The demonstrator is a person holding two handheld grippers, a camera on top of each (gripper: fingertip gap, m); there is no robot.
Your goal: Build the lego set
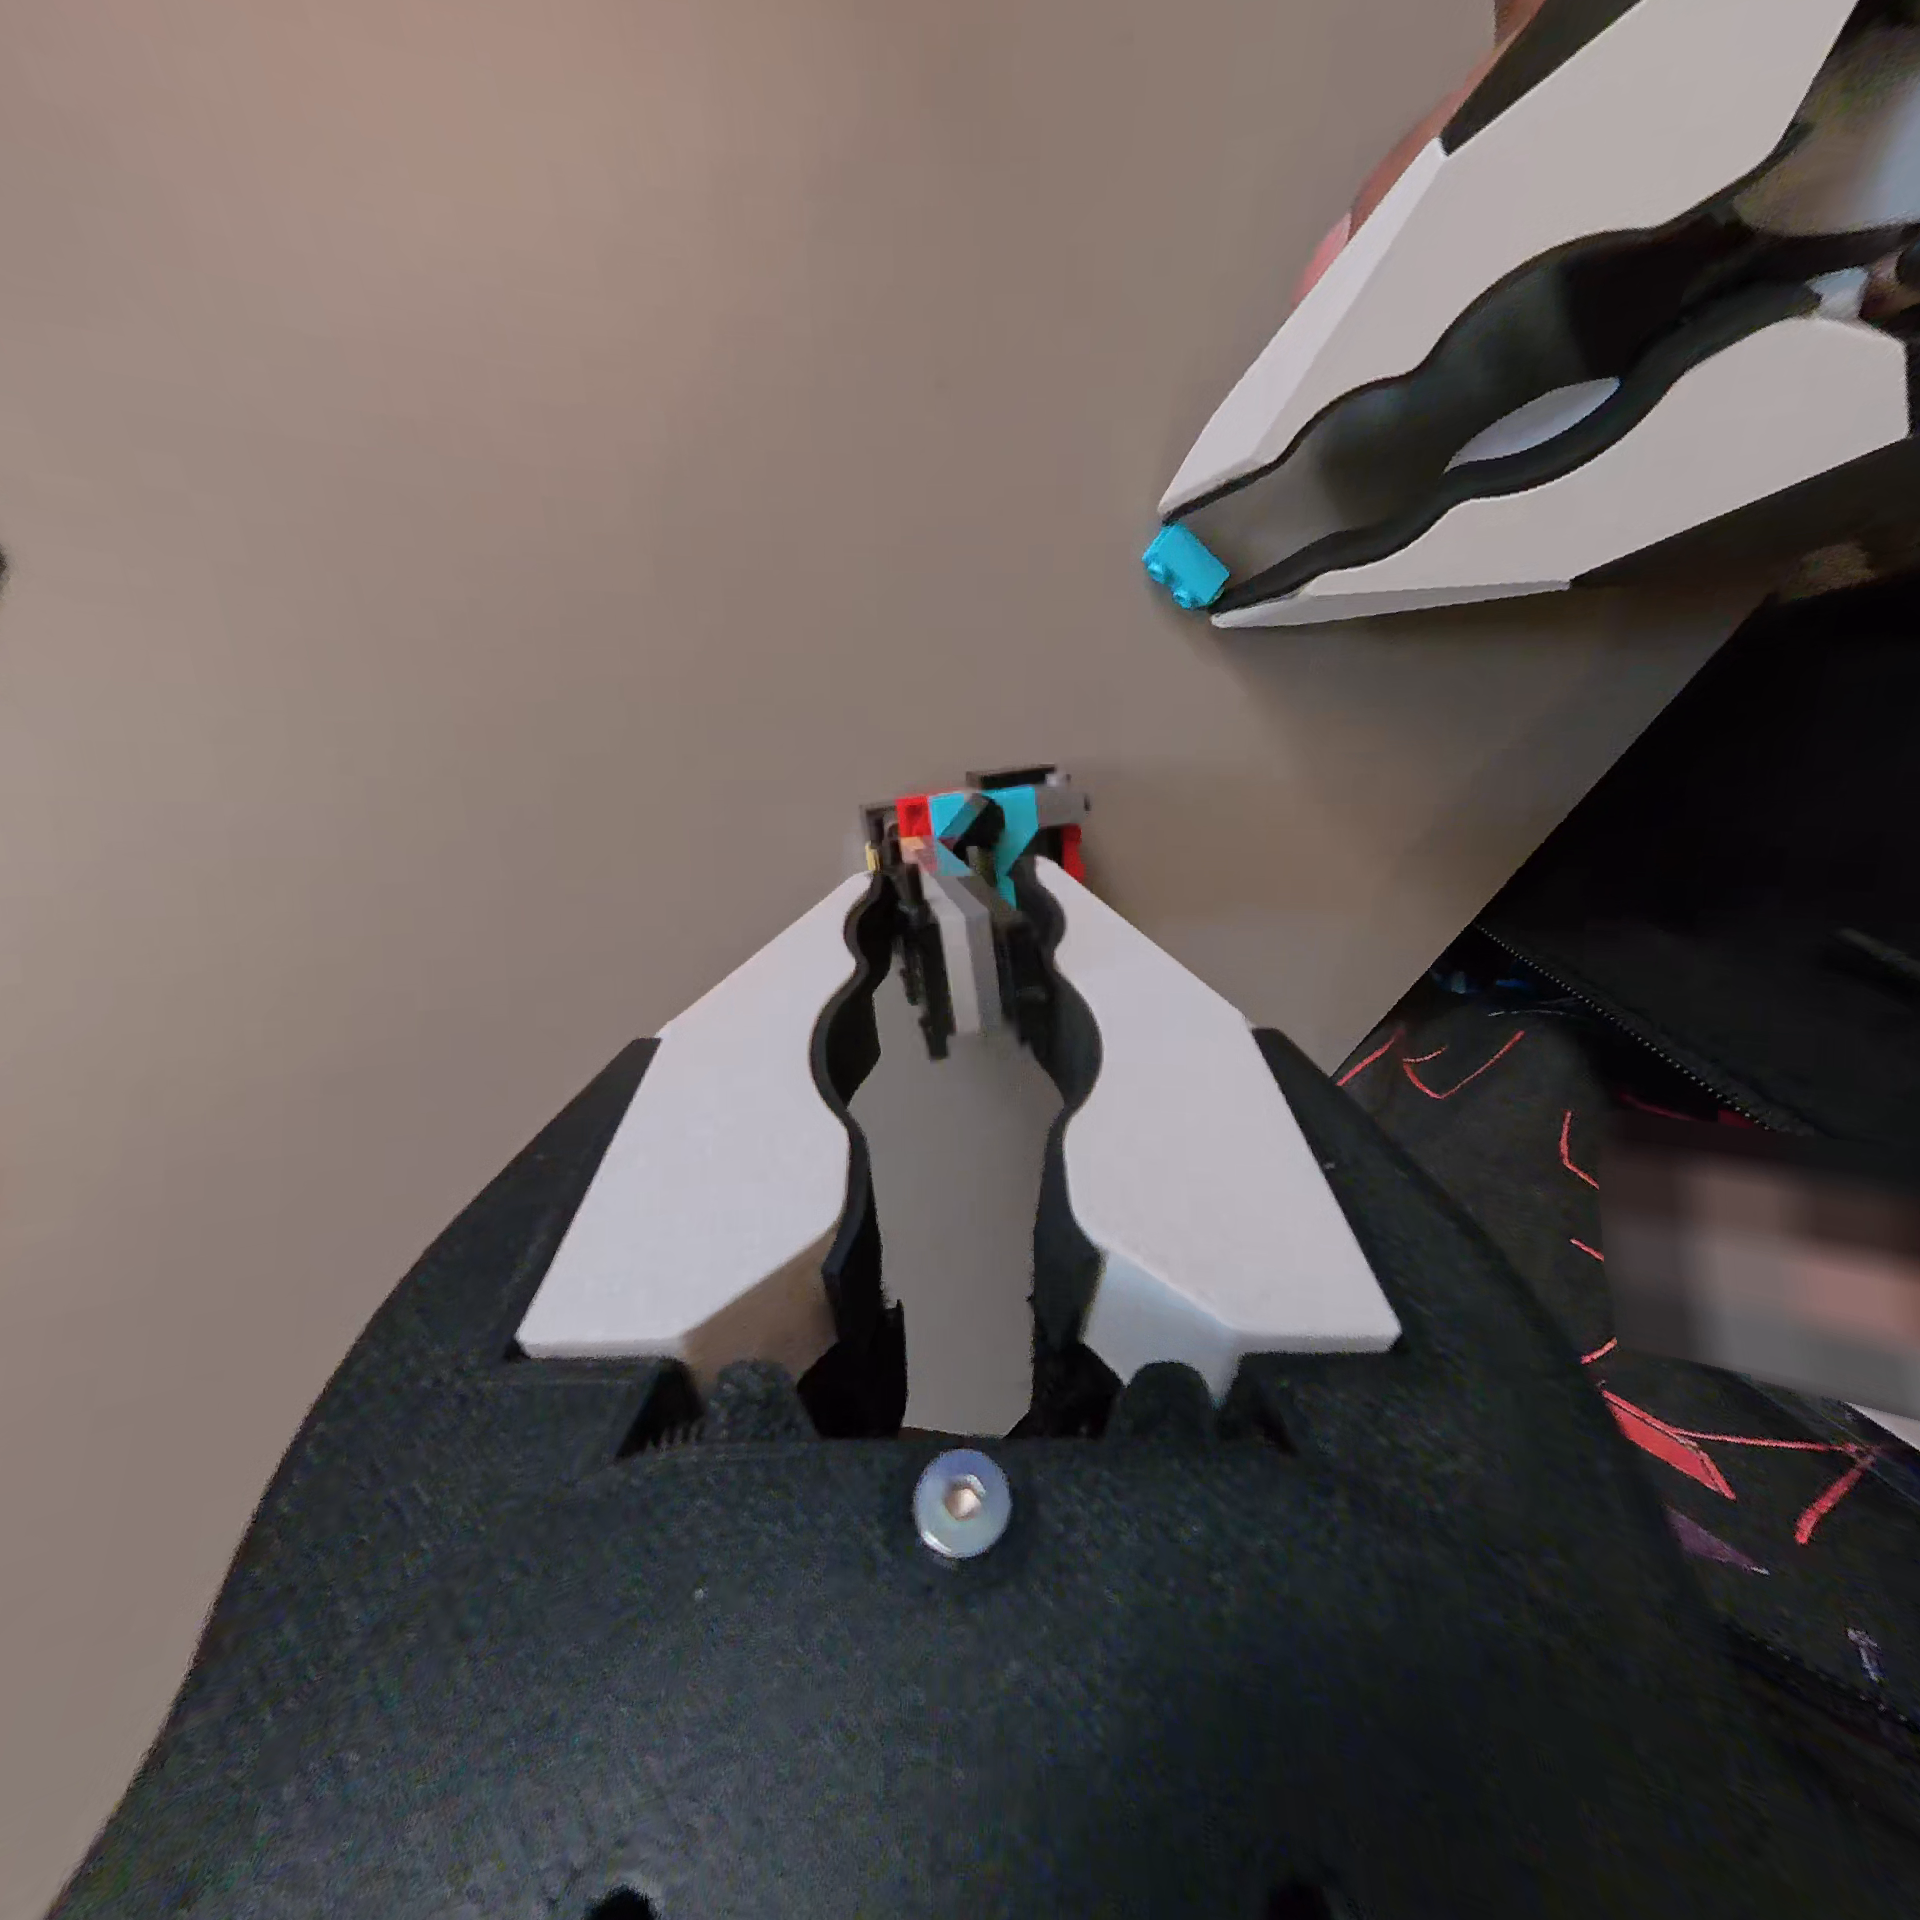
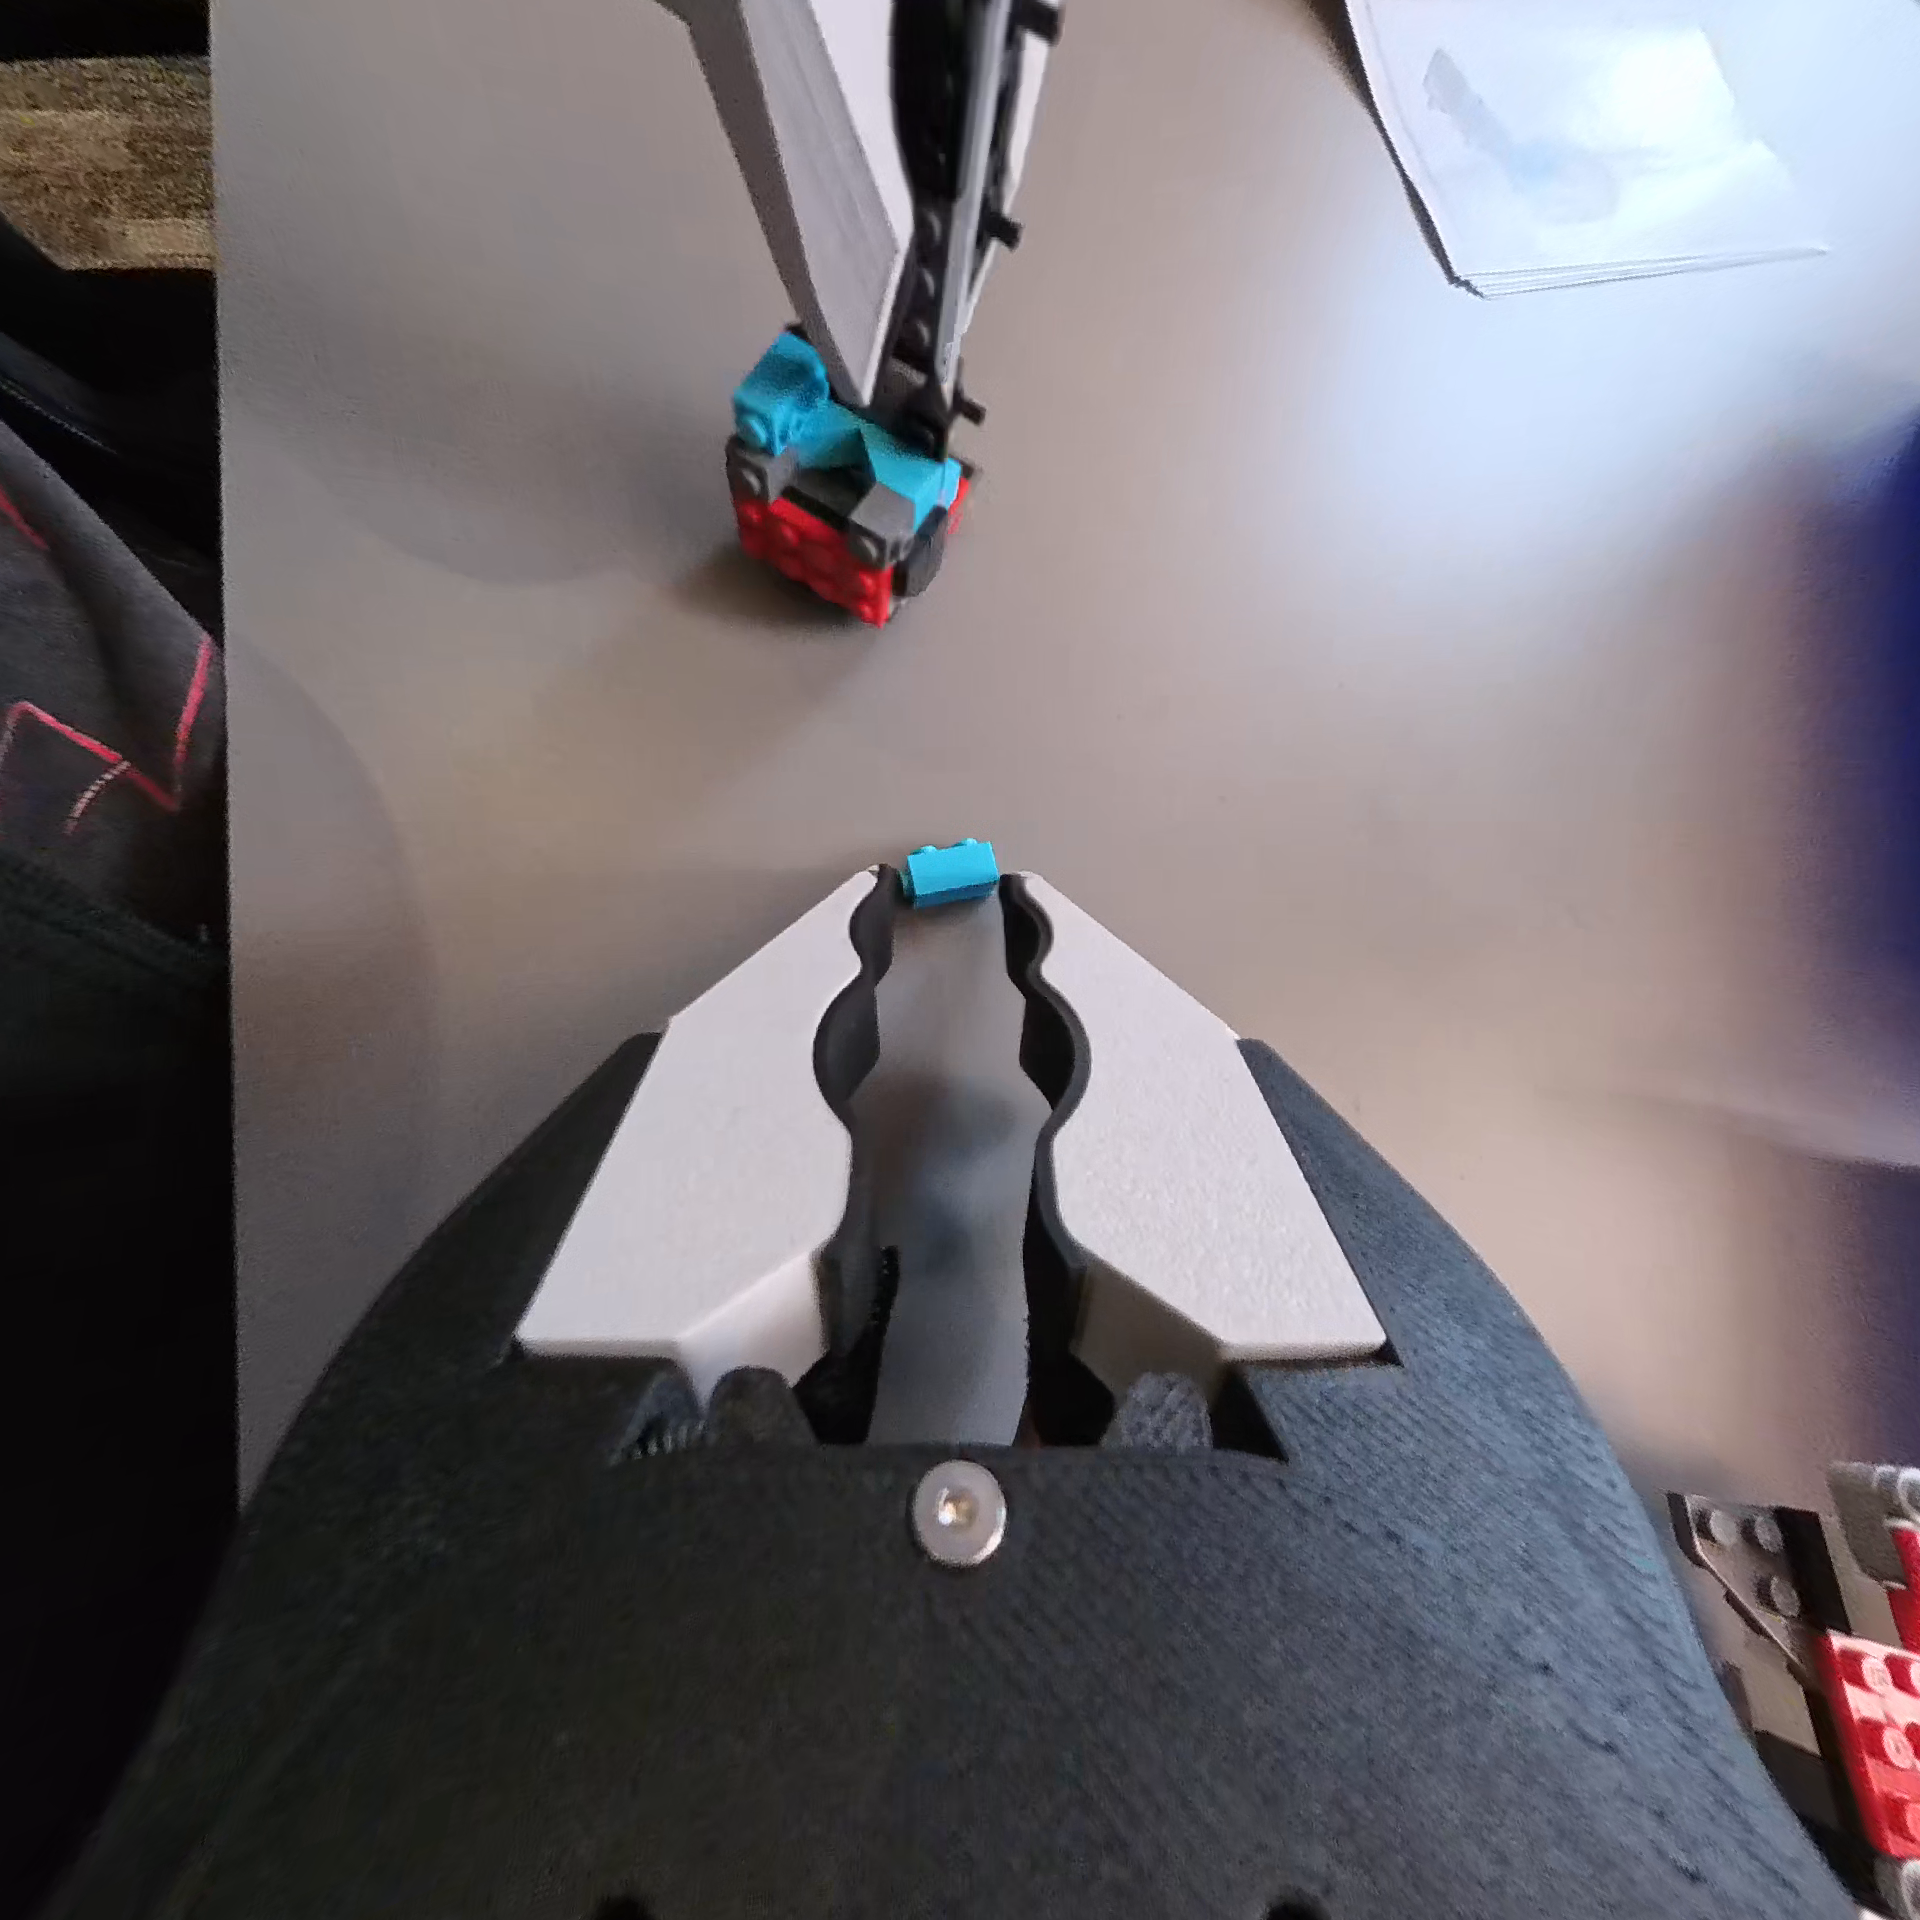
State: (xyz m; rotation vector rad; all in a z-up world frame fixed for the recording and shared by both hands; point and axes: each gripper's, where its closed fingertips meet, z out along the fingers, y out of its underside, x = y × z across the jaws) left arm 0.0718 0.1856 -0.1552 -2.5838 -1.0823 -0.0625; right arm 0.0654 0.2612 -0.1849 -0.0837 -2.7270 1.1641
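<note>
My left gripper is shut on a partly built lego model of red, grey, black and turquoise bricks, with its end resting on the beige table. In the right wrist view the same model stands on the table ahead, held from above by the left gripper. My right gripper is shut on a small turquoise brick at its fingertips. In the left wrist view that brick and the right gripper are up and to the right of the model, apart from it.
A white booklet lies at the far right of the table. More lego parts, grey and red, lie at the near right. The table edge runs down the left, with dark cloth with red lines beyond it. Tip to tip, the grippers are about 9 cm apart.
</note>
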